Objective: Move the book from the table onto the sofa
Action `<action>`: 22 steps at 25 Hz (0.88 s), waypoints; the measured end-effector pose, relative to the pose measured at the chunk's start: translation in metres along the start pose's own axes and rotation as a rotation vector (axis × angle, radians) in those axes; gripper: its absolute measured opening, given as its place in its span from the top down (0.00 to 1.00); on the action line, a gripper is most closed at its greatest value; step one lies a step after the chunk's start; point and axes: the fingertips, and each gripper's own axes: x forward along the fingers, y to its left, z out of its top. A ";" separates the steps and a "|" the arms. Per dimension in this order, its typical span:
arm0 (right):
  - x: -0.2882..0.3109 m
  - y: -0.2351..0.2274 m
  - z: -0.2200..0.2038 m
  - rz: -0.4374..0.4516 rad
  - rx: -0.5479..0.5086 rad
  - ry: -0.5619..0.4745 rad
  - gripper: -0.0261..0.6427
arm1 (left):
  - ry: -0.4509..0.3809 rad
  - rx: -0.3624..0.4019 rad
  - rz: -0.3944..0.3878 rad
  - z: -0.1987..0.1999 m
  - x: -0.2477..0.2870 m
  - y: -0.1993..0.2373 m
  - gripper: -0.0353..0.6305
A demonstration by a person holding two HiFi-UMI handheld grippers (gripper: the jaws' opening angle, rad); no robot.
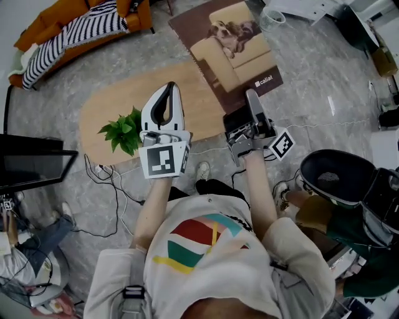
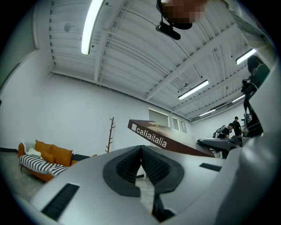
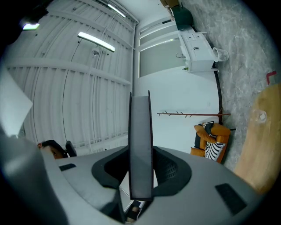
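— Book (image 1: pixel 234 50), location?
— Aloft, tilted, over the table's (image 1: pixel 103 112) far right end; its near edge is pinched between the right gripper's (image 1: pixel 252 95) fingers.
— Left gripper (image 1: pixel 169 87)?
— Fingers pressed together, empty, beside the book.

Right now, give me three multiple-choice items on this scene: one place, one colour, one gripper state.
1. Where does the potted plant stand?
A. on the wooden table
B. on a shelf
C. on a chair

2. What colour is the sofa?
A. grey
B. orange
C. green

3. What state is the right gripper in?
A. open, with nothing between the jaws
B. shut on the book
C. shut on nothing

Answers:
1 A: in the head view the green leaves sit on the oval wooden top near its front edge.
2 B: its frame and cushions are orange, under a black-and-white striped throw.
3 B: the right gripper view shows the book's edge clamped between the pads.
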 end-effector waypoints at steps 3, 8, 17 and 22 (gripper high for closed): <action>-0.007 -0.004 0.035 0.000 -0.025 -0.010 0.73 | -0.008 0.000 -0.019 -0.008 0.026 -0.027 0.94; -0.020 0.007 0.108 -0.021 -0.092 -0.034 0.73 | -0.012 -0.007 -0.084 -0.001 0.075 -0.088 0.94; -0.036 -0.037 0.204 -0.076 -0.126 -0.096 0.73 | 0.030 -0.036 -0.173 -0.045 0.165 -0.160 0.94; -0.031 -0.072 0.280 -0.104 -0.124 -0.112 0.73 | 0.029 -0.054 -0.180 -0.068 0.237 -0.198 0.94</action>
